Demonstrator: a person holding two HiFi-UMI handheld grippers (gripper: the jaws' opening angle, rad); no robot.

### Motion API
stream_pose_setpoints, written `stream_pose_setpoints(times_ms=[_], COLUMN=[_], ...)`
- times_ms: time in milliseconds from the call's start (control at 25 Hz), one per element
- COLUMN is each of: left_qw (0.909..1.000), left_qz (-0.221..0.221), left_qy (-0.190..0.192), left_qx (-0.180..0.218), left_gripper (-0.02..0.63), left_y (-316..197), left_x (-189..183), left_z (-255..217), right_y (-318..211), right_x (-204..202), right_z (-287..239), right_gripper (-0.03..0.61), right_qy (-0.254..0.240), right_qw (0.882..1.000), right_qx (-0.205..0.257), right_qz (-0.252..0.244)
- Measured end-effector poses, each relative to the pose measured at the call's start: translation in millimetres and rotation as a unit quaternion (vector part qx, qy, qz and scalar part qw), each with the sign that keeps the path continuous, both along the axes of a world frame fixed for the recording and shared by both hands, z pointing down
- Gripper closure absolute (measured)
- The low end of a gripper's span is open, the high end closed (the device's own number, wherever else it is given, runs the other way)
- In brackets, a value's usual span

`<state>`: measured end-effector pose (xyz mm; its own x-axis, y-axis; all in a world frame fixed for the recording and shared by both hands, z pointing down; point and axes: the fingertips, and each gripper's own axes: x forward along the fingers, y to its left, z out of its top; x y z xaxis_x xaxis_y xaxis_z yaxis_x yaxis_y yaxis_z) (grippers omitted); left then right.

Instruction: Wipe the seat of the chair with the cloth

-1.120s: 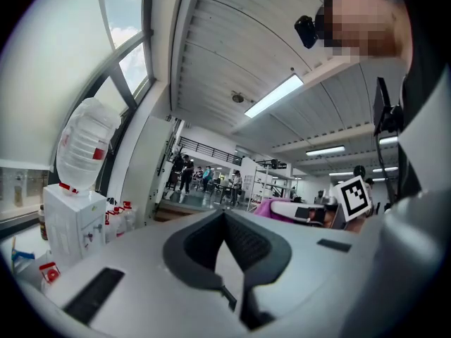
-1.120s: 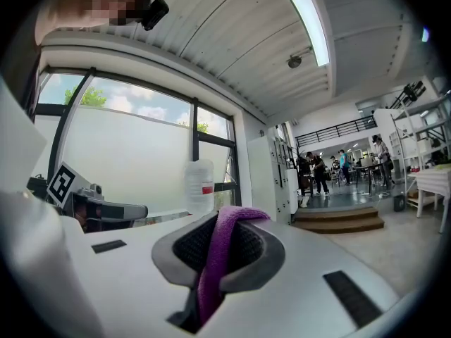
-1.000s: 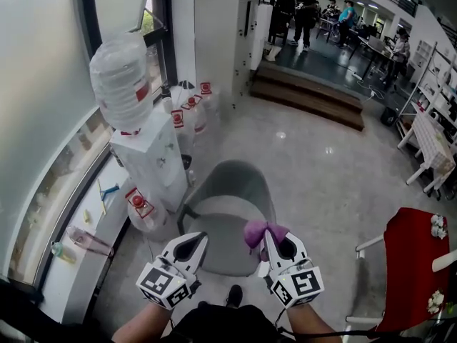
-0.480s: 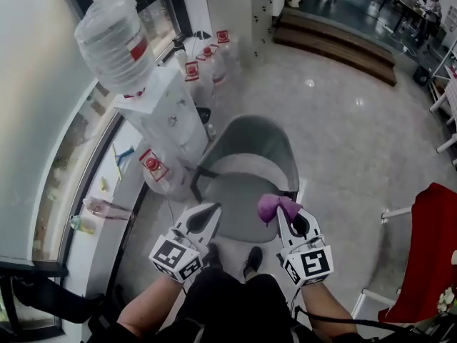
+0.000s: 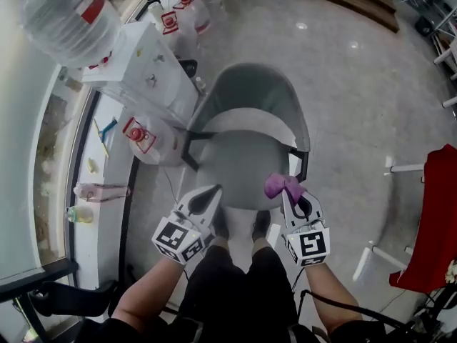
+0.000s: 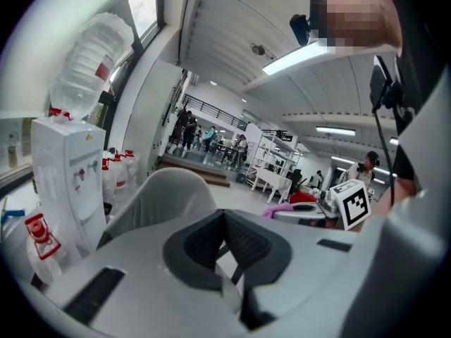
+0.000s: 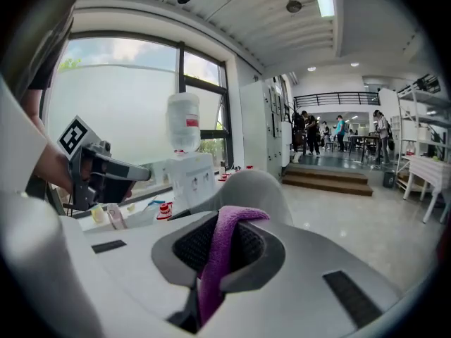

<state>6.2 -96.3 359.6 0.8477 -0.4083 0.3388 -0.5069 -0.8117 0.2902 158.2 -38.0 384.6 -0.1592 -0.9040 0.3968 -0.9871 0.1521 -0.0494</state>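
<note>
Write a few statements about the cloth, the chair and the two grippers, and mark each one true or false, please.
1. The right gripper holds a purple cloth between its jaws. True.
2. The left gripper holds a second cloth. False: its jaws are together with nothing between them.
3. The cloth is spread flat on the seat of the grey chair. False: it is bunched in the right gripper's jaws, near the seat's front edge.
4. A water dispenser stands beside the chair. True.
</note>
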Motion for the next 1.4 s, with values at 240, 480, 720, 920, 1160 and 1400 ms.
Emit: stream_pose_setpoints(times_ms=[240, 480, 720, 920, 1160, 1400], left_qw=[0.9991, 0.9973, 0.9945, 0.9919, 0.9882, 0.9842], left_qz=[0.012, 0.018, 0.012, 0.007, 0.012, -0.006], left_qy=[-0.028, -0.040, -0.069, -0.090, -0.108, -0.122], left_qx=[-0.031, -0.059, -0.079, -0.089, -0.108, -0.128], left_gripper=[0.607, 0.607, 0.607, 0.607, 0.607, 0.607], left_y=[1.4, 1.0, 0.8, 4.5, 16.1, 21.1], left_x=[-5.6, -8.3, -13.0, -17.6, -22.0, -35.7], left_z=[62.1, 126.0, 179.4, 221.3, 262.4, 293.8], right_y=[1.5, 10.4, 28.4, 39.4, 50.2, 62.1], right_x=[1.7, 6.1, 21.8, 27.1, 26.8, 18.8], right_z=[65.2, 141.5, 212.5, 272.4, 330.0, 375.2], right_gripper=[0.552, 0.552, 0.552, 0.552, 0.552, 0.552], right_qy=[0.000, 0.032, 0.038, 0.026, 0.038, 0.049], right_qw=[0.999, 0.996, 0.988, 0.981, 0.970, 0.955], right_qx=[-0.038, -0.085, -0.142, -0.184, -0.237, -0.291], right_qz=[0.015, 0.026, 0.049, 0.056, 0.043, 0.016])
